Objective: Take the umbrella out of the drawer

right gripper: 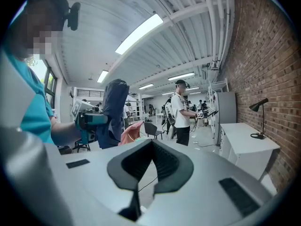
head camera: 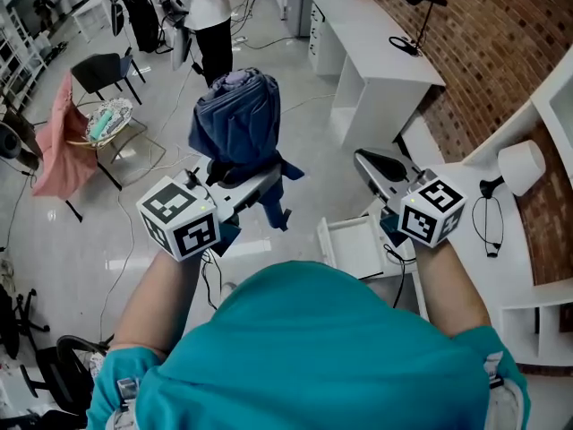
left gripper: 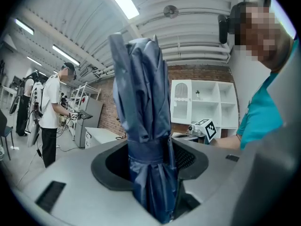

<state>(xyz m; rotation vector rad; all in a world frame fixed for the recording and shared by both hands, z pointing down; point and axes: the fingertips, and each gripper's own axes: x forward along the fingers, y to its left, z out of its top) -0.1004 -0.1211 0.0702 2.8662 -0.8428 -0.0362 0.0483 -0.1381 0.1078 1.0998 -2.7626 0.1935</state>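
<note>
A folded dark blue umbrella (head camera: 237, 119) stands upright in the air over the floor, held near its lower end by my left gripper (head camera: 255, 182). In the left gripper view the umbrella (left gripper: 141, 126) fills the space between the jaws of the left gripper (left gripper: 150, 159), whose pads press on its wrapped fabric. My right gripper (head camera: 380, 170) hovers to the right, apart from the umbrella, above an open white drawer (head camera: 354, 245). In the right gripper view the right gripper (right gripper: 149, 159) holds nothing and floor shows through the gap; the umbrella (right gripper: 113, 112) appears at the left.
A white desk (head camera: 376, 52) with a black lamp (head camera: 416, 16) stands along the brick wall. A white lamp shade (head camera: 521, 167) sits on the cabinet at right. A chair draped in pink cloth (head camera: 58, 141) and people (head camera: 201, 7) are further off.
</note>
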